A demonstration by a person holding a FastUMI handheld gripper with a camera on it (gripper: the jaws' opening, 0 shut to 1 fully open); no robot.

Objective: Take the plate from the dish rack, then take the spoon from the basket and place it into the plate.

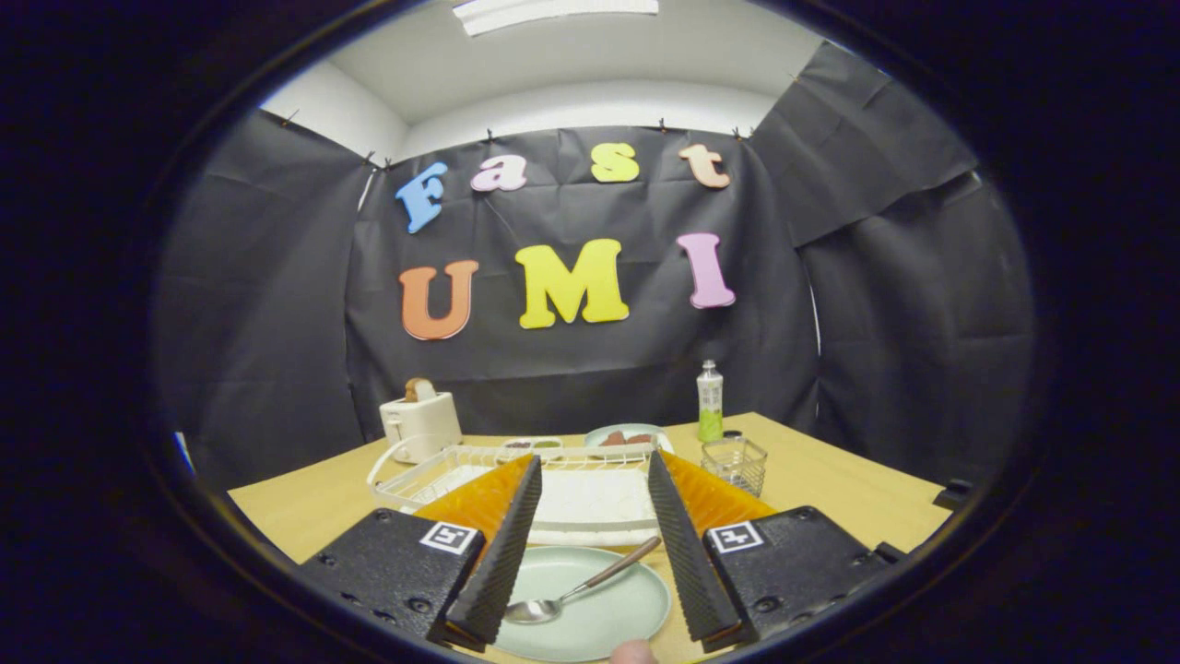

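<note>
Gripper wide open, empty; light, stiff, slippery spoon lies in plate, handle toward two o'clock.

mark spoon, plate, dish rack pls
spoon [544, 608], gripper view, on its bowl.
plate [613, 616], gripper view, on bare inner surface.
dish rack [433, 461], gripper view, on its wire rim.

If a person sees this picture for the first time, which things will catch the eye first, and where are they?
First, the open tongs, holding nothing, and between them the plate with the spoon lying in it. Just beyond the plate stands the white dish rack, with a toaster behind it on one side and a green bottle above a small wire basket on the other.
</note>
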